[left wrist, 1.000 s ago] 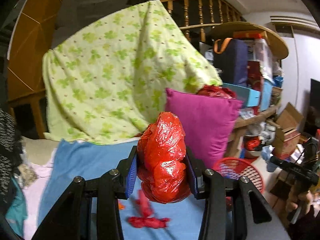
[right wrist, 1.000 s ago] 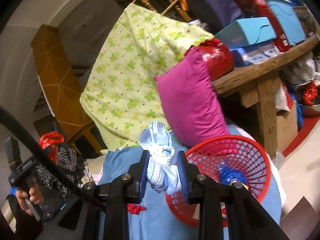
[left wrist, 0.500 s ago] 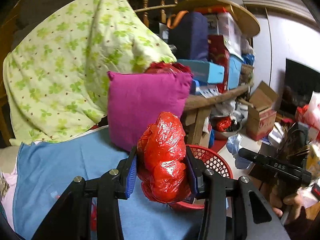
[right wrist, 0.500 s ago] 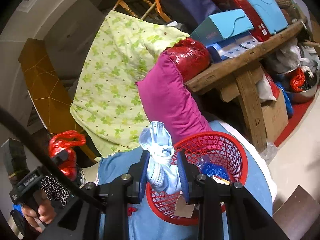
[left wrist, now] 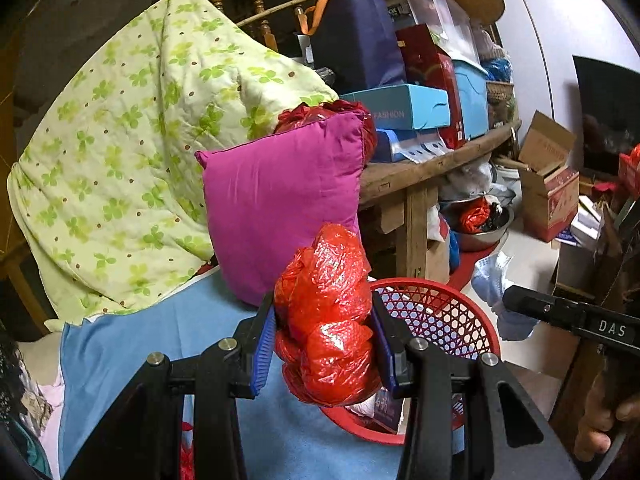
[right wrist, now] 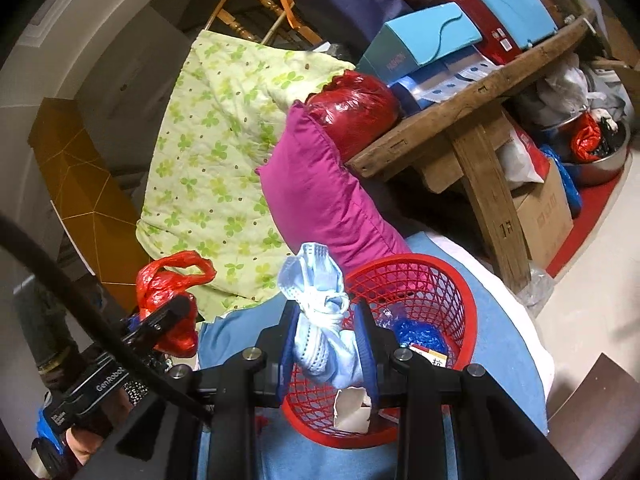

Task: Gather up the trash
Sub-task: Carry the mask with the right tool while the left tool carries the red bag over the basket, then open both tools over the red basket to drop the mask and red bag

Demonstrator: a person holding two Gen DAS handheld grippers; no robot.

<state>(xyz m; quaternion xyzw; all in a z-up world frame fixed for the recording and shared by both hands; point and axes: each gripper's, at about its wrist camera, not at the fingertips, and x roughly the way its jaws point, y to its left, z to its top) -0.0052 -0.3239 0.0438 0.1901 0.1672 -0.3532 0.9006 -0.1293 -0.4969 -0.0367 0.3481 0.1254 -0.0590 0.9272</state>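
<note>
My left gripper (left wrist: 324,340) is shut on a crumpled red plastic bag (left wrist: 328,316), held just left of and above the red mesh basket (left wrist: 444,312) on the blue sheet. My right gripper (right wrist: 326,344) is shut on a wad of light blue face masks (right wrist: 320,312), hovering over the near left rim of the same basket (right wrist: 460,296). Inside the basket lie a blue wrapper (right wrist: 420,334), a scrap of white paper (right wrist: 352,408) and a small carton. The left gripper with its red bag (right wrist: 168,300) shows at the left of the right wrist view; the masks (left wrist: 496,280) show at the right of the left wrist view.
A magenta pillow (left wrist: 280,200) and a green clover quilt (left wrist: 132,152) lean behind the basket. A wooden table (right wrist: 460,112) stacked with boxes stands to the right, with a cardboard box (right wrist: 544,216) and a metal bowl (right wrist: 600,160) under it. A small red scrap (left wrist: 186,452) lies on the blue sheet.
The left gripper has swung right and down with the red bag, bringing the basket beneath it. The right gripper has eased down over the basket's rim, still gripping the masks.
</note>
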